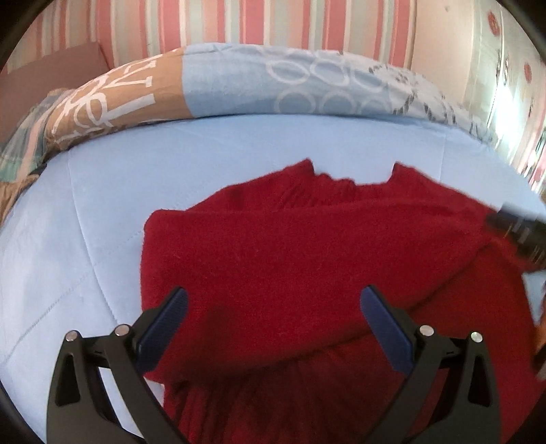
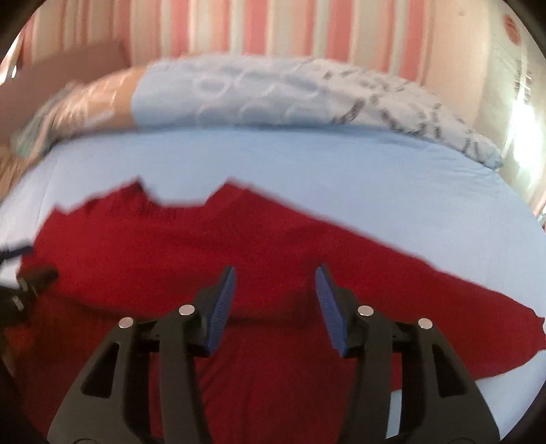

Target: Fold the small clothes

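Observation:
A dark red knitted sweater (image 1: 307, 259) lies flat on the light blue bed sheet (image 1: 102, 205), its left sleeve folded across the body. My left gripper (image 1: 273, 297) is open and empty, just above the sweater's lower left part. The right gripper's tip shows at the right edge of the left wrist view (image 1: 518, 235). In the blurred right wrist view the sweater (image 2: 191, 239) spreads under my right gripper (image 2: 274, 276), which is open and empty, and its right sleeve (image 2: 477, 307) stretches out to the right. The left gripper shows at the left edge of that view (image 2: 24, 273).
A rolled duvet (image 1: 273, 85) in blue, brown and white patterns lies along the far side of the bed. Behind it is a pink striped wall (image 1: 239, 20). Bare sheet (image 2: 375, 177) lies beyond and to the right of the sweater.

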`<state>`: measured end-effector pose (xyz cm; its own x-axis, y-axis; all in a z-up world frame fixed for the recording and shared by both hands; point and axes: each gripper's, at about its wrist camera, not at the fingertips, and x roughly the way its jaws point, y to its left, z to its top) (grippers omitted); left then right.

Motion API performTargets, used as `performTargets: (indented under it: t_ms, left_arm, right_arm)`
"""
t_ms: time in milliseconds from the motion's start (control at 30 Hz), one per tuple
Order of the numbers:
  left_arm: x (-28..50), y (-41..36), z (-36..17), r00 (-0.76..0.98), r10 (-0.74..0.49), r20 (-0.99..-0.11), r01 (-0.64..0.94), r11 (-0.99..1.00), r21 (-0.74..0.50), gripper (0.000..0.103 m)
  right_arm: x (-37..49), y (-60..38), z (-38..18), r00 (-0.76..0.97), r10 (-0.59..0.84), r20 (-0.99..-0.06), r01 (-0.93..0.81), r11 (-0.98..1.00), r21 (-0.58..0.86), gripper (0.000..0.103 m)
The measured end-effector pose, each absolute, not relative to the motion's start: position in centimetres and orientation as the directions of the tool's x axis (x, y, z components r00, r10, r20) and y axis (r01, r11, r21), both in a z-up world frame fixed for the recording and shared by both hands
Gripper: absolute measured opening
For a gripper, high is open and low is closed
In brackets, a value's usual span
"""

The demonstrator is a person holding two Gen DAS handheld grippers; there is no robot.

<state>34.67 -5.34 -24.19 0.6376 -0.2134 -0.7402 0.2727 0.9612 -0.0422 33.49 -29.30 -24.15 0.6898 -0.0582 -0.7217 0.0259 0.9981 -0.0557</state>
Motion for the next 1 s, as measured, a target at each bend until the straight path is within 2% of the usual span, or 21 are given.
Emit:
performTargets:
  t_ms: [67, 200, 267, 300, 367, 467, 567, 800, 1000]
  left_arm:
    - [34.4, -5.3, -23.4, 0.642, -0.222, -0.734, 0.267, 0.962, -0.058, 0.101]
    - [33.8, -6.3, -21.7, 0.657, -0.212, -0.723, 0.280, 0.960, -0.027, 0.101]
    - [33.7, -7.0, -21.0, 0.662, -0.207, -0.720, 0.285, 0.958, -0.013, 0.101]
    - [33.7, -7.6, -20.7, 0.666, -0.204, -0.718, 0.288, 0.958, -0.005, 0.101]
    - [33.7, -8.4, -20.3, 0.671, -0.196, -0.715, 0.285, 0.959, 0.004, 0.101]
    - [33.7, -9.7, -20.0, 0.672, -0.199, -0.714, 0.275, 0.961, -0.010, 0.101]
    - [33.7, -11.3, -19.8, 0.662, -0.228, -0.714, 0.293, 0.956, -0.034, 0.101]
    - [33.4, -15.3, -19.9, 0.676, -0.213, -0.705, 0.345, 0.937, 0.048, 0.101]
    - [34.4, -16.7, -20.2, 0.668, -0.222, -0.710, 0.357, 0.933, 0.044, 0.101]
  right_arm:
    - [34.3, -29.6, -26.1, 0.636, -0.058, -0.769, 0.025, 0.998, -0.054, 0.034]
    - [34.6, -30.3, -26.5, 0.606, -0.004, -0.796, 0.024, 1.000, 0.013, 0.034]
    - [32.6, -30.7, -24.2, 0.667, 0.041, -0.744, 0.004, 0.998, 0.058, 0.035]
    - [31.0, -31.1, -22.6, 0.715, 0.042, -0.698, 0.003, 0.998, 0.063, 0.046]
    - [28.3, -32.5, -20.7, 0.745, 0.028, -0.666, 0.019, 0.998, 0.063, 0.065]
    - [25.3, -34.5, -20.4, 0.753, -0.004, -0.658, 0.046, 0.998, 0.046, 0.064]
    - [22.7, -39.2, -21.2, 0.735, -0.118, -0.668, 0.162, 0.987, 0.003, 0.064]
    - [17.4, -54.1, -24.1, 0.598, -0.356, -0.718, 0.558, 0.828, 0.054, 0.060]
    - [15.2, -60.2, -25.7, 0.530, -0.406, -0.745, 0.688, 0.719, 0.098, 0.057]
